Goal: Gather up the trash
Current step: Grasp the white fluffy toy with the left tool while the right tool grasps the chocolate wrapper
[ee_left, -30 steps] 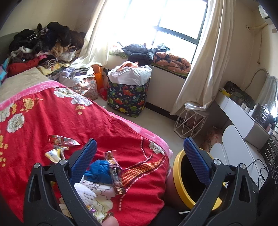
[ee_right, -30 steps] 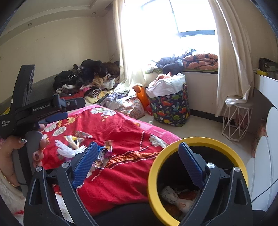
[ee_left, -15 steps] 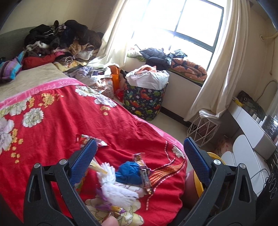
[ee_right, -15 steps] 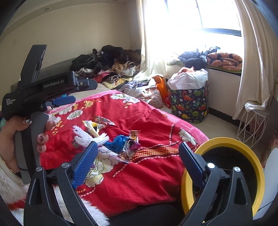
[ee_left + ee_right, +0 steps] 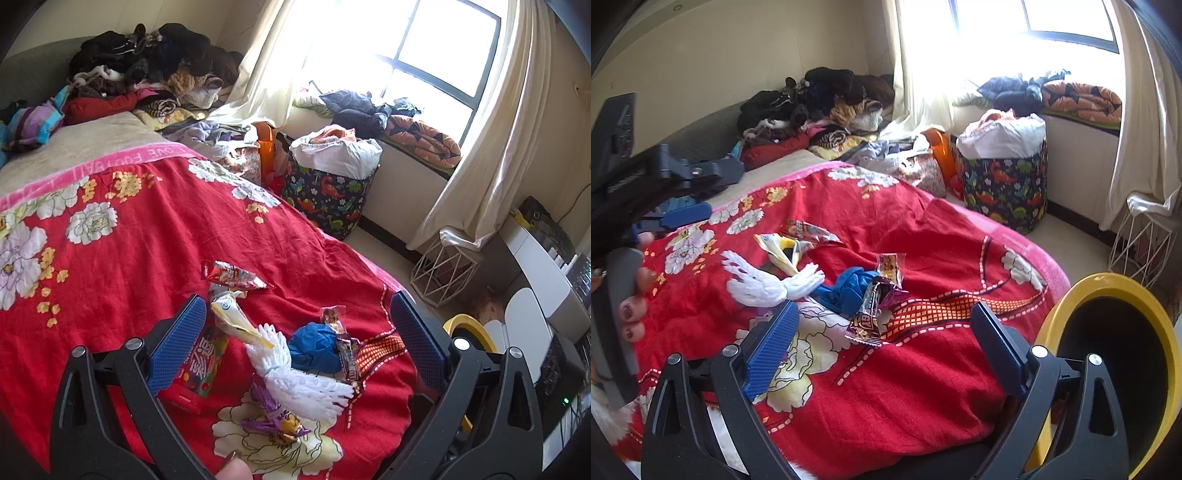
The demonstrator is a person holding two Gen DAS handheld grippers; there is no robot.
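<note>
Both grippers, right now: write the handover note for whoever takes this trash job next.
Left gripper: open, empty, over the litter.
Right gripper: open, empty, bedside.
Trash lies on the red blanket: red snack packet, white-yellow wrapper, white foam net, blue wad, dark bar wrapper, purple wrapper.
Yellow-rimmed bin stands beside the bed.
Done: cannot tell; the bin's inside is dark.
Left: everything listed.

Red flowery blanket (image 5: 155,236) on the bed, dinosaur basket (image 5: 328,199) full of clothes, pile of clothes (image 5: 155,74), bright window (image 5: 436,48), white wire stool (image 5: 439,273)
</note>
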